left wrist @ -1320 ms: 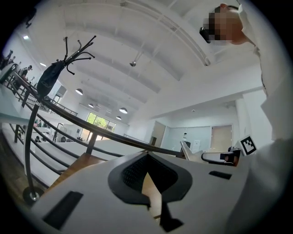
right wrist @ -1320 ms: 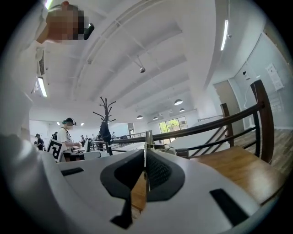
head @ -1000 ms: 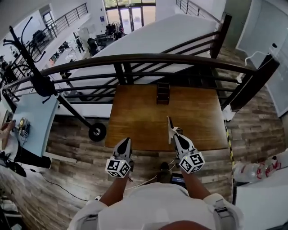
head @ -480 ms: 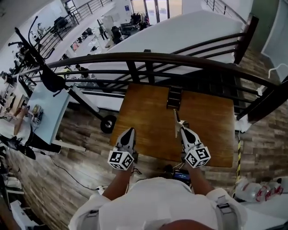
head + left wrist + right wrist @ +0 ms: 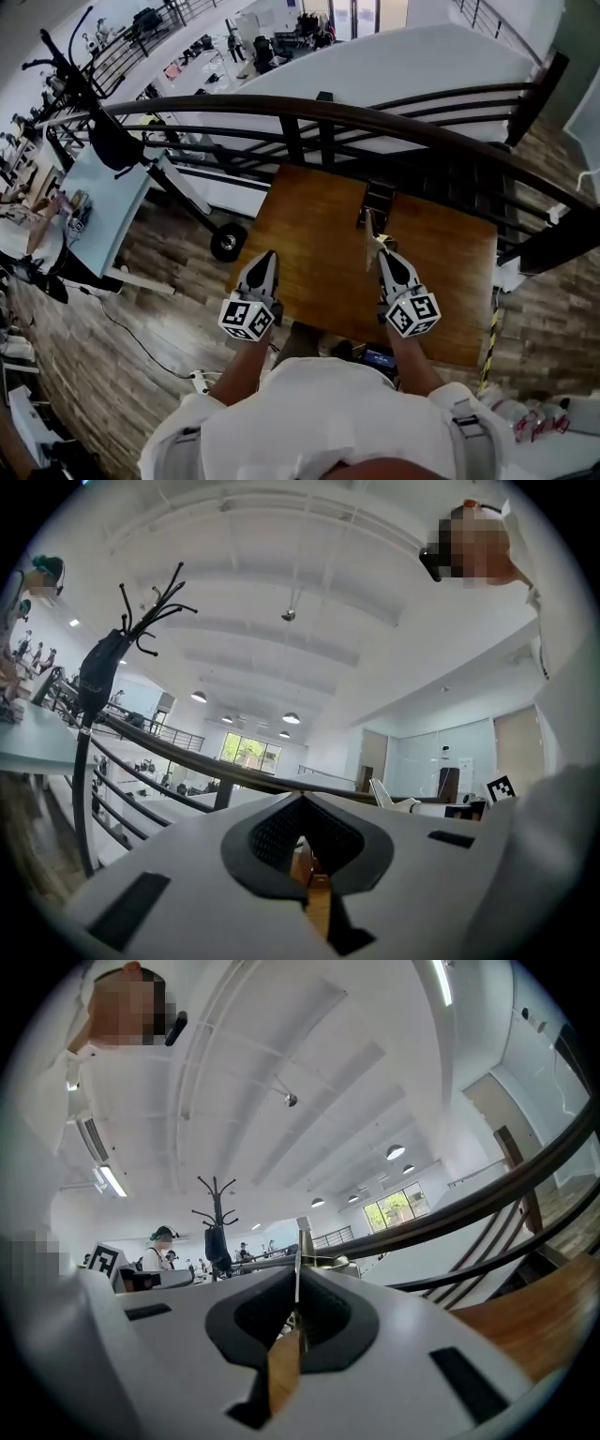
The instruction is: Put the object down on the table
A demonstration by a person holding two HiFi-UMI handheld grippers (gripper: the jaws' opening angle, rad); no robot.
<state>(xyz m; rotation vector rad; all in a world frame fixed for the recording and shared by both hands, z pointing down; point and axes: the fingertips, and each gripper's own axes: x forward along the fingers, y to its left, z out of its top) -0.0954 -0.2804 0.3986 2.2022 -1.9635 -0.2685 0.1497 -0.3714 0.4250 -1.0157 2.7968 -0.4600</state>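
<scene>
A thin pale object [image 5: 372, 236] sticks out forward past the tips of my right gripper [image 5: 382, 255], which is shut on it above the wooden table [image 5: 309, 234]. In the right gripper view the jaws of my right gripper [image 5: 296, 1321] press together on that thin object [image 5: 298, 1262], seen edge-on. The object's tip is close to a small dark rack [image 5: 377, 202] at the table's far edge. My left gripper [image 5: 266, 255] hovers over the table's near left edge, shut with nothing in it. In the left gripper view my left gripper [image 5: 302, 855] shows only table wood through a narrow slit.
A dark curved railing [image 5: 328, 112] runs just behind the table. Left of the table are a light blue table [image 5: 103, 202], a black coat stand [image 5: 108, 141] and a caster wheel [image 5: 228, 243]. Yellow-black tape [image 5: 487, 349] marks the floor on the right.
My right gripper has carried the thin object forward over the table, closer to the dark rack. The left gripper stays shut at the near edge. The head view has swung.
</scene>
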